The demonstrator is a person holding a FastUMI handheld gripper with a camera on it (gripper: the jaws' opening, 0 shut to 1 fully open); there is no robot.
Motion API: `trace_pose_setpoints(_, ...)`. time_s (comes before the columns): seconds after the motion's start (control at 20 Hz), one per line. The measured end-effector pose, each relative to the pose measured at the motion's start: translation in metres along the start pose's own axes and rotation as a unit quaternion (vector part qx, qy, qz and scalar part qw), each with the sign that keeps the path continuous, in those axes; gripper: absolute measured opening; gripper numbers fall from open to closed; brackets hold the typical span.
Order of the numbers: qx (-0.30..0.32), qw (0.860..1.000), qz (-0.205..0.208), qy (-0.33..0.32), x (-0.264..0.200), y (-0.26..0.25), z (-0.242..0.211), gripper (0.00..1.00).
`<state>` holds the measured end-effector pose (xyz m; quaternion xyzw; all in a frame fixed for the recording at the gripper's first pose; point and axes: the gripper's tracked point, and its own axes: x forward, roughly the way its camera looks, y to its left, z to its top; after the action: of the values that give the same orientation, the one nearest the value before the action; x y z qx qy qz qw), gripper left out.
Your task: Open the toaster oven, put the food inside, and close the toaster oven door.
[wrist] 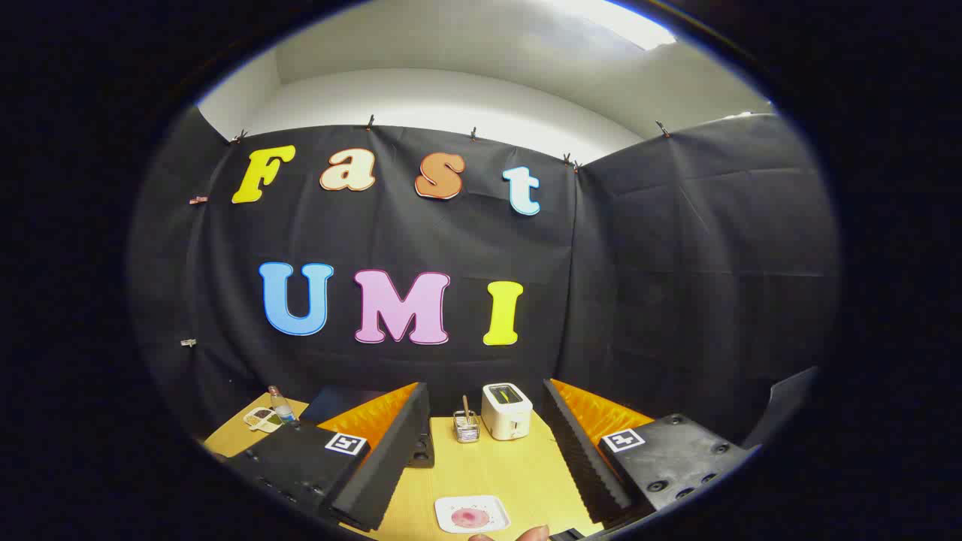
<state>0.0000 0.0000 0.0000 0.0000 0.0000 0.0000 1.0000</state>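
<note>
The toaster oven (506, 410) is a small white box standing upright on the yellow tabletop (518, 469), a little right of centre in the lower part of the frame, close to the black cloth wall at the back. Its top faces up with a dark slot in it, and its front face looks toward the camera; whether there is a door or handle on that face is too small to tell. Just left of it, nearly touching, stands a small wire holder (466, 427) with a stick poking up out of it.

Nearer the camera, at the lower middle of the frame, lies a white plate (488, 506) with a pinkish round piece of food (469, 517) on it. A fingertip (526, 534) shows at the very bottom, just below the plate.

The claw (485, 451) is spread wide and grasps nothing: its two fingers run up from the lower left and lower right, with plate, holder and toaster all lying in the open lane between them.

What counts for the coming move is that the toaster sits straight ahead of the claw, beyond the fingertips and slightly toward the right finger, with the plate of food on the same line but much closer. I judge the door is not yet opened, so a forward reach past the plate comes first.

Far left, on the tabletop's corner, are a small bottle (281, 406) and a shallow tray (261, 418).
</note>
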Motion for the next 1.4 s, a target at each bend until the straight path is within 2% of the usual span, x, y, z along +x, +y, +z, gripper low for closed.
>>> trace_pose_setpoints(1.0,-0.017,1.000,0.007,0.000,0.012,0.024,0.006,0.98)
trace_pose_setpoints(1.25,-0.024,0.999,0.025,0.007,0.020,0.046,-0.010,0.97)
trace_pose_setpoints(1.4,-0.015,0.998,0.054,0.026,0.029,0.085,-0.038,0.98)
